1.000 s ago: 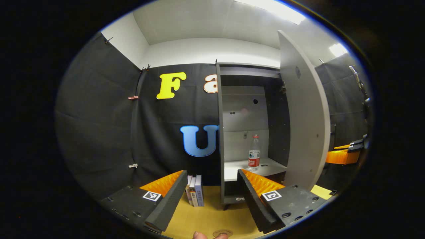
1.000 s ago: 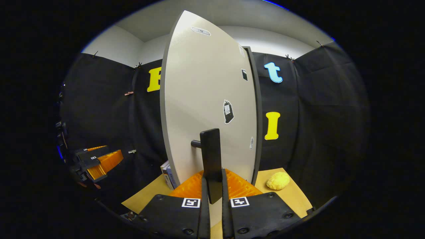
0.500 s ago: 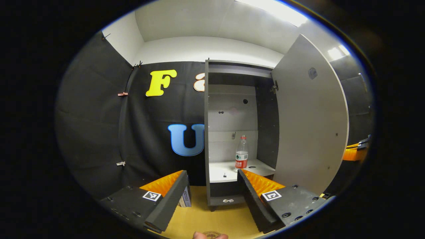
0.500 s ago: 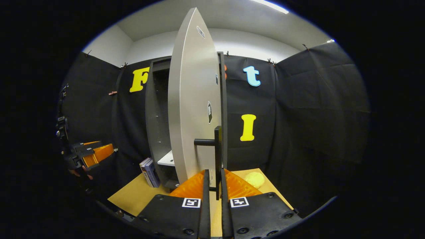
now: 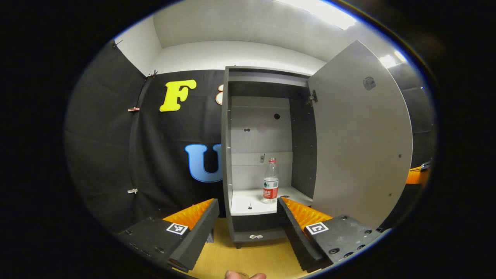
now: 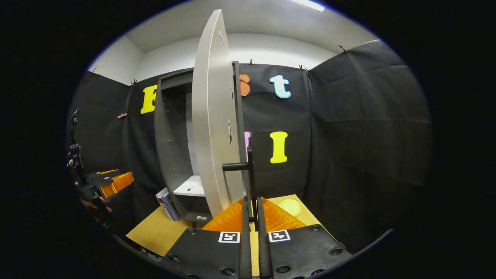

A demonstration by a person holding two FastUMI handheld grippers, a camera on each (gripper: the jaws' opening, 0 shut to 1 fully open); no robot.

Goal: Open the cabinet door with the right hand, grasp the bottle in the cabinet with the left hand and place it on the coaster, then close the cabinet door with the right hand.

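Your cabinet point(image 5: 263, 116) stands with its door point(image 5: 360, 135) swung wide. Your right gripper point(image 6: 252, 211) pinches the door's handle point(image 6: 250, 174) between both fingers. Your left gripper point(image 5: 246, 211) hangs spread before the shelf (well short of it), where the bottle point(image 5: 270, 181) stands upright.

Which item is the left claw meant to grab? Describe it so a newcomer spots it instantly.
Find the tall grey cabinet against the black wall, its door swung open to the right. On its white shelf stands a bottle, upright, toward the right side. It is clear plastic with a red cap and a red-and-white label, the one tall thing on that shelf beside a tiny dark speck.
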